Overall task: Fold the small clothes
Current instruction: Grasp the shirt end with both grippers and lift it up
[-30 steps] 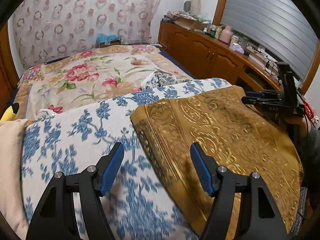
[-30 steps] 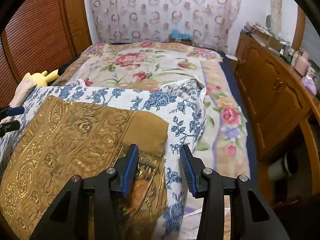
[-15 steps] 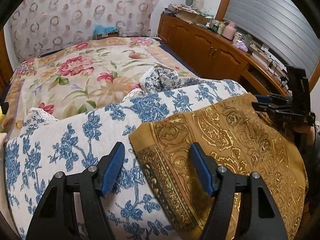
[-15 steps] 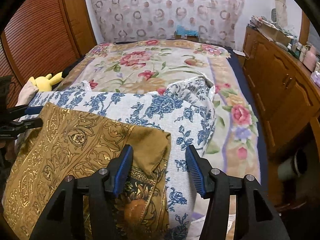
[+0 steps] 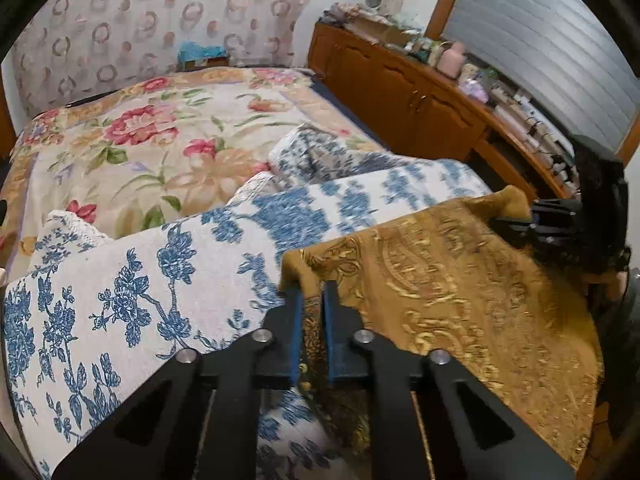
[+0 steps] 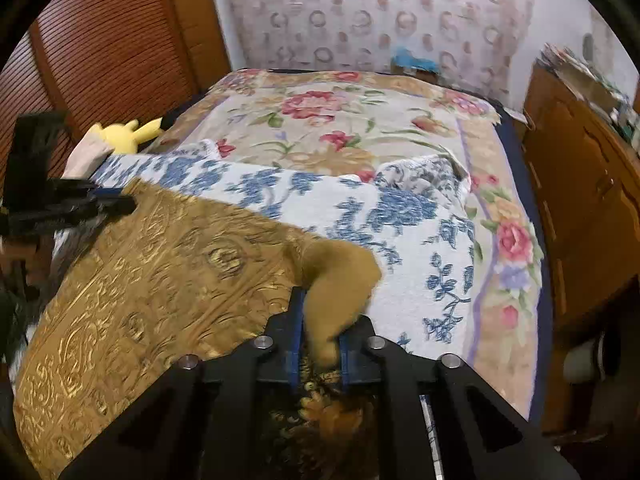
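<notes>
At the bottom centre of the left wrist view, the left hand-held gripper [image 5: 311, 300] has just closed its blue pads on one corner of the gold-brown brocade cloth with raised ornamental pattern [image 5: 460, 300]. The corner stands up a little above the pads. In the right wrist view, also at the bottom centre, the right hand-held gripper [image 6: 320, 320] has just closed too, and it is clamped on the other near corner of the same cloth [image 6: 152, 280], where the plain mustard back side bulges out between the jaws.

The cloth lies spread on the white padded cover with blue flower print [image 5: 140, 288], which itself rests on the bed with the cream blanket of red and pink flowers [image 5: 132, 140]. In the left view the cloth fills the lower right; in the right view, the lower left.

I judge the cloth as light and soft, but a bit stiffer than plain cotton because of the woven relief, so it should keep a crease well. It may slide on the cover below. The two corners are the good places to hold it, and both are taken now.

Farther away, at the left edge of the right view, a yellow plush toy [image 6: 124, 134] lies beside the bed. A brown wooden cabinet [image 5: 400, 96] stands at the upper right of the left view.
</notes>
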A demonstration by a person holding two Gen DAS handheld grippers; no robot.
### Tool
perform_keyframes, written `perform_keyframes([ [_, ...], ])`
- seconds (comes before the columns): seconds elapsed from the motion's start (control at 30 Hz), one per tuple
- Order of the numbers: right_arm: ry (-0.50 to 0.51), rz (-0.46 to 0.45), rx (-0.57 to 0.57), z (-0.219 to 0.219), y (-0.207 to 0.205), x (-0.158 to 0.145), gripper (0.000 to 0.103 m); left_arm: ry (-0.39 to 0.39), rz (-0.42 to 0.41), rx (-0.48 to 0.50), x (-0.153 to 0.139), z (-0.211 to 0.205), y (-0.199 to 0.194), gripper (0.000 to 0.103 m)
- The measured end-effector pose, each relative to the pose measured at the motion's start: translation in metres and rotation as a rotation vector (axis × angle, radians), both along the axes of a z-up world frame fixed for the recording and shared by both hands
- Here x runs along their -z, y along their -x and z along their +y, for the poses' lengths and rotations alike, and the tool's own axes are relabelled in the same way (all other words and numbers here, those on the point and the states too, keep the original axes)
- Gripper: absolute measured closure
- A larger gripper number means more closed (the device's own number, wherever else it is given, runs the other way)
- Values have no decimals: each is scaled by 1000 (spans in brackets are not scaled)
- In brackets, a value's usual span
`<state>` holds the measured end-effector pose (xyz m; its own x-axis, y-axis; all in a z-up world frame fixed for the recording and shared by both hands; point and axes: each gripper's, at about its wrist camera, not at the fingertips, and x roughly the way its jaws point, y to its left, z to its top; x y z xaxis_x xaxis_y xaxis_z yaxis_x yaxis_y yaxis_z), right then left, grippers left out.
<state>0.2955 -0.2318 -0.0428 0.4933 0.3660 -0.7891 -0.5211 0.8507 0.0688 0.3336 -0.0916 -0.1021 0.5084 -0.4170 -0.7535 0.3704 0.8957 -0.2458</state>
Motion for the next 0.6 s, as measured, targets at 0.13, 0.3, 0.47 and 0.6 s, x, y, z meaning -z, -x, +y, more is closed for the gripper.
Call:
perform_keyframes([
  [0.13, 0, -86, 16, 1, 24, -24, 92, 27, -85, 5, -32, 1, 24, 96],
  [0.3, -83, -245, 27, -5, 70, -88, 93, 80, -246, 13, -95, 10, 72, 97],
  [0.47, -151, -415, 12, -11, 132, -160, 93, 137, -404, -8, -160, 32, 120, 97],
  [0.6, -187, -521, -3, -12, 179, -202, 93, 159, -519, -24, -203, 49, 166, 97],
])
